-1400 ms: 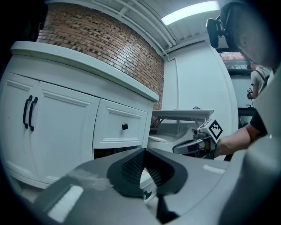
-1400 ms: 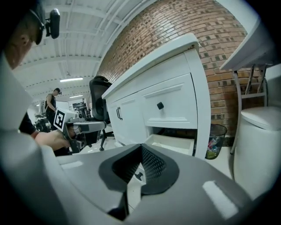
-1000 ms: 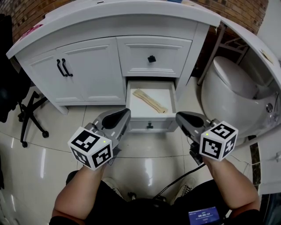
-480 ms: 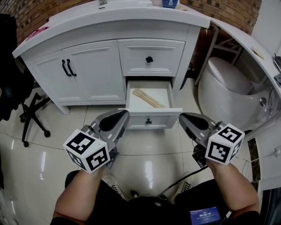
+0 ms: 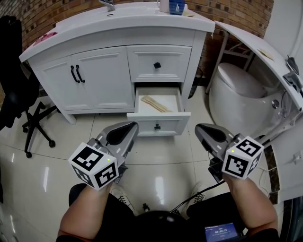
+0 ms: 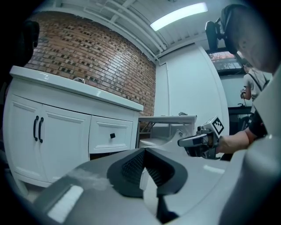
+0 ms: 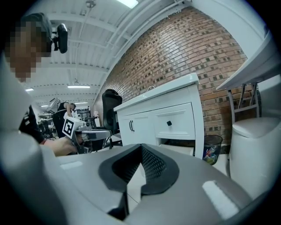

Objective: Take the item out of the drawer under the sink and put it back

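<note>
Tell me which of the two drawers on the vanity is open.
The lower drawer, directly below the closed upper drawer: it is pulled out, with a pale wooden item lying inside.

Bathroom mock-up: vanity (image 5: 102, 75), toilet (image 5: 234, 90)

No word or number can be read with certainty; the small screen (image 5: 220, 231) at the head view's bottom edge shows pale digits too small to make out; the left cube (image 5: 93, 165) and right cube (image 5: 242, 157) bear black-and-white square patterns, no letters; the blue container (image 5: 176, 6) on the tabletop (image 5: 118, 19) carries illegible print.
</note>
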